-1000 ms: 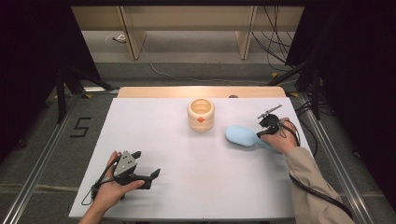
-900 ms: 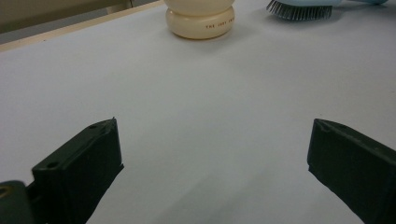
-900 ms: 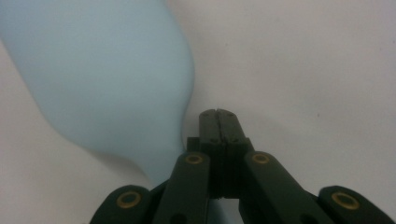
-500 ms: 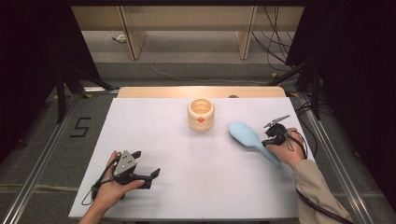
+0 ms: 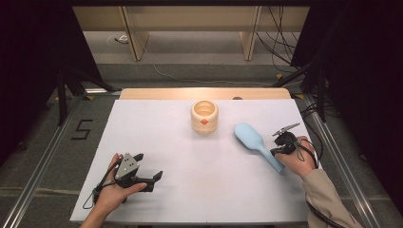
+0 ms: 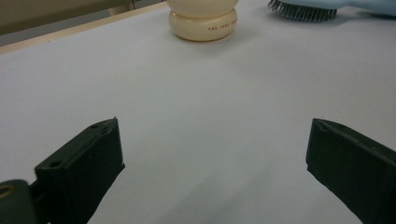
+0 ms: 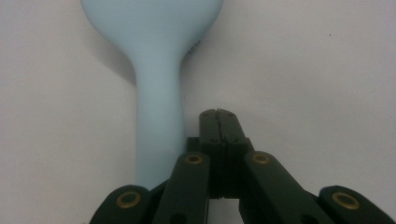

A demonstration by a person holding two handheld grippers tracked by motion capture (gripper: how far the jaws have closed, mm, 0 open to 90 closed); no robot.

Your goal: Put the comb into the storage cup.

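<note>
A light blue hairbrush point(image 5: 251, 139) lies bristles down on the white board point(image 5: 190, 190), its handle angled toward the near right. My right gripper point(image 5: 276, 151) is shut with nothing between its jaws, and sits just right of the handle. In the right gripper view the closed jaws point(image 7: 218, 113) lie alongside the brush handle point(image 7: 158, 126). A cream wooden pot point(image 5: 204, 117) stands at the board's far middle. My left gripper point(image 5: 148, 166) rests open at the near left, and between its wide jaws point(image 6: 215, 158) is only bare board. The pot point(image 6: 203, 21) and the brush's bristles point(image 6: 303, 9) lie far ahead of it.
A wooden strip point(image 5: 204, 93) edges the board's far side. Metal rails point(image 5: 342, 161) run along both sides, with cables point(image 5: 309, 114) at the right. A "5" mark point(image 5: 81, 129) is on the floor to the left.
The brush has pivoted, its handle swinging from pointing right toward the near edge. My right hand moved nearer with it. The left gripper stayed put.
</note>
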